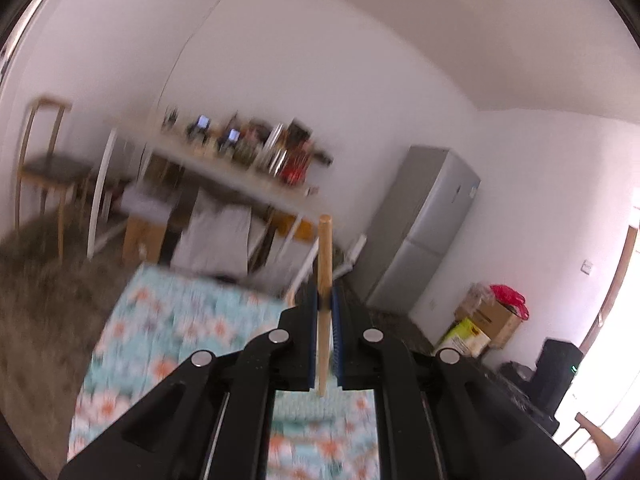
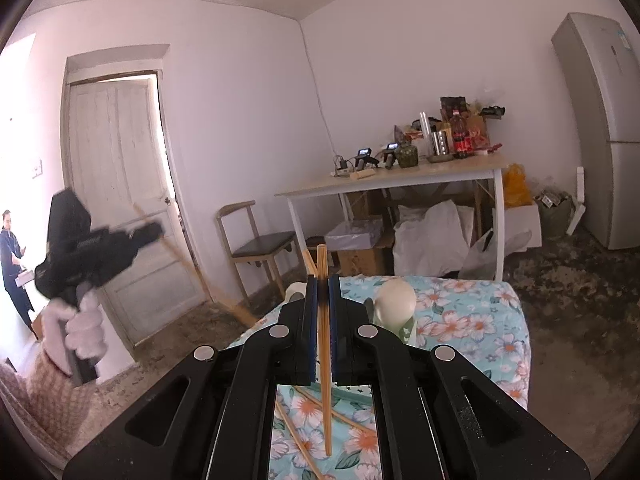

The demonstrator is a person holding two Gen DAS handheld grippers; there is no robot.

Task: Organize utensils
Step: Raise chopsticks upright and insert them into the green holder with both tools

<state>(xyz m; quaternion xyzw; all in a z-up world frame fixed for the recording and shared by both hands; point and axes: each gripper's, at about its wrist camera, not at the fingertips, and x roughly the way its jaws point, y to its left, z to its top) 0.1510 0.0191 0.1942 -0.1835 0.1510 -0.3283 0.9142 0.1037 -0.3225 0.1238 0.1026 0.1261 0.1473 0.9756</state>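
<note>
- Chopstick (image 2: 325,360) clamped upright between the closed fingers of the right gripper (image 2: 323,280), centre of the right wrist view; lower tip hangs just over the floral tablecloth (image 2: 472,320), bottom centre.
- Loose chopsticks (image 2: 298,436) lie crossed on the cloth, bottom centre under the jaws; still to gather, I judge.
- Left gripper (image 1: 326,294) likewise closed on a second chopstick (image 1: 324,304), lower centre of the left wrist view, heavily blurred. Same gripper shows at left in the right wrist view, well off the table, stick slanting down-right.
- White spoon (image 2: 394,304) just right of the right jaws, on the cloth; holder not clear.
- Doing it well: keep both grips firm, sticks pivot easily; bring the two parallel, tips level, before setting down.
- Far: side table (image 2: 400,184) upper right, fridge (image 2: 604,128) right edge.
</note>
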